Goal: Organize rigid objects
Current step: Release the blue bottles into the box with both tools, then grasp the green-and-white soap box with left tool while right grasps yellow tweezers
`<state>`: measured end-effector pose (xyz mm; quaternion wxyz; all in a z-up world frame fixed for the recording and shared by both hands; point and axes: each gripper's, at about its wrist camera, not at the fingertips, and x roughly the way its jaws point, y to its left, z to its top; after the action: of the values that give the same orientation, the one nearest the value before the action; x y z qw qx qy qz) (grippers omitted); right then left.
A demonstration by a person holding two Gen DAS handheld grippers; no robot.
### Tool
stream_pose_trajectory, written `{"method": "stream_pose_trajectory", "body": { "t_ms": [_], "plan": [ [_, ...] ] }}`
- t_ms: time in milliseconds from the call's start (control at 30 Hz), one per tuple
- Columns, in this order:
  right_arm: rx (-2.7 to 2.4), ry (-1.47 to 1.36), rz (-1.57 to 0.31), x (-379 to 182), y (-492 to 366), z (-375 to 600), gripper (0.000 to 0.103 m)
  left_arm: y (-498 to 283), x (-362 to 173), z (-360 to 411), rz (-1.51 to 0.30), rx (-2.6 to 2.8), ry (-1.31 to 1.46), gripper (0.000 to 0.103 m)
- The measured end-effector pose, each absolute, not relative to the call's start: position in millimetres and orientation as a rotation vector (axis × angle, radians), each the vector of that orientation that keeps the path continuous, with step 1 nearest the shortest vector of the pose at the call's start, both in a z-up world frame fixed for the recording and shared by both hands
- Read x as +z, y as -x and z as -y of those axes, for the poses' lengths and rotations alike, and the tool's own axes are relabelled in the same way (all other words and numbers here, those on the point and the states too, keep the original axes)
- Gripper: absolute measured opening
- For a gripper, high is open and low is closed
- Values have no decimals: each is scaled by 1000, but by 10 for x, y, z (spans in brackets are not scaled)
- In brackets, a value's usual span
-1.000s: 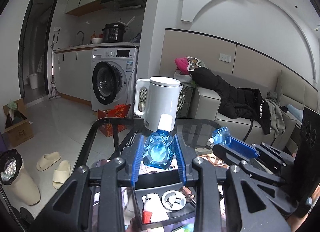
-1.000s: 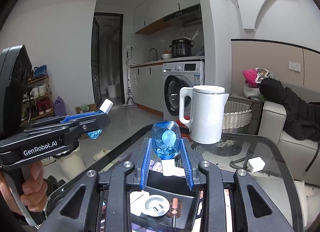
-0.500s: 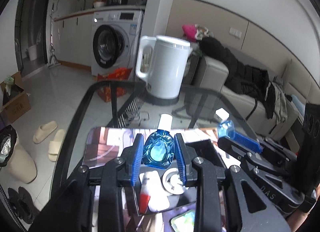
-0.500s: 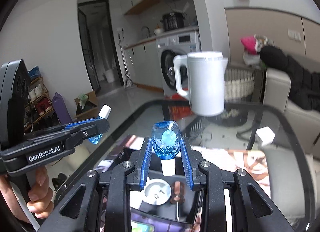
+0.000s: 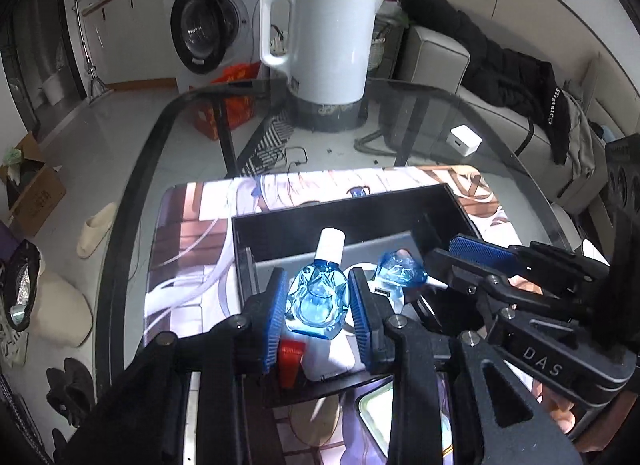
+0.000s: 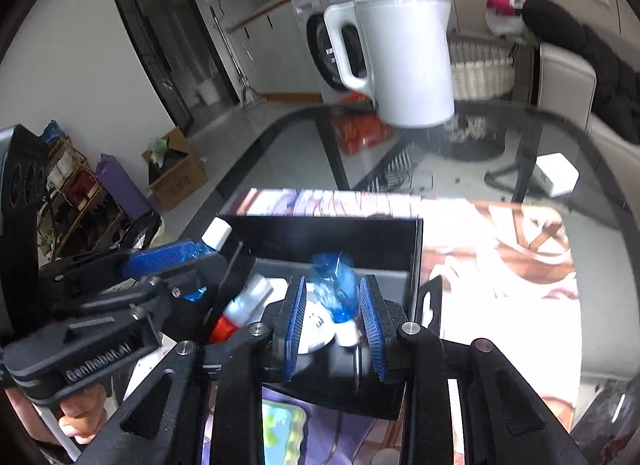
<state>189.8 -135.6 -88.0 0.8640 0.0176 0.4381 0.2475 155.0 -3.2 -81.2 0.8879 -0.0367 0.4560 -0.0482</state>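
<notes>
My left gripper [image 5: 318, 280] is shut on a blue faceted bottle [image 5: 317, 301] whose white cap points away from me. It hangs over the black tray [image 5: 352, 221]. My right gripper [image 6: 333, 285] is shut on a second blue bottle [image 6: 334, 285], tilted with its white cap toward me, also above the tray [image 6: 320, 233]. The two grippers are side by side, close together. Inside the tray lie a white tube with a red cap [image 5: 290, 357] and a round white plug-like piece [image 6: 316, 325].
The tray sits on a printed mat [image 5: 192, 249] on a glass table. A white kettle [image 5: 328, 33] stands at the far edge, with a white charger block [image 5: 464, 141] to its right. A green-edged flat item [image 6: 280, 433] lies near me.
Both grippers have come down and tipped forward, from level with the kettle to just over the black tray. Each still holds its blue bottle.
</notes>
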Motion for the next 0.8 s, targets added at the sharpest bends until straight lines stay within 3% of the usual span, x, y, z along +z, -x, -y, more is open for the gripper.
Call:
{"method": "stream_pose_trajectory", "body": {
  "t_ms": [533,600,700,800],
  "plan": [
    [545,10,-962,-941,-1781,1308,29,-1568,-921,120,-1023,-129,50,30],
    [546,11,-963,-909,-1735,1345,30,-1520,-885,121,-1017,-139,47,32],
    [560,27,-963,-836,-1632,1389,30,-1372,-823,130,-1014,-162,46,49],
    [583,41,-969,-784,-1488,1433,30,-1203,-762,135,-1014,-166,42,49]
  ]
}}
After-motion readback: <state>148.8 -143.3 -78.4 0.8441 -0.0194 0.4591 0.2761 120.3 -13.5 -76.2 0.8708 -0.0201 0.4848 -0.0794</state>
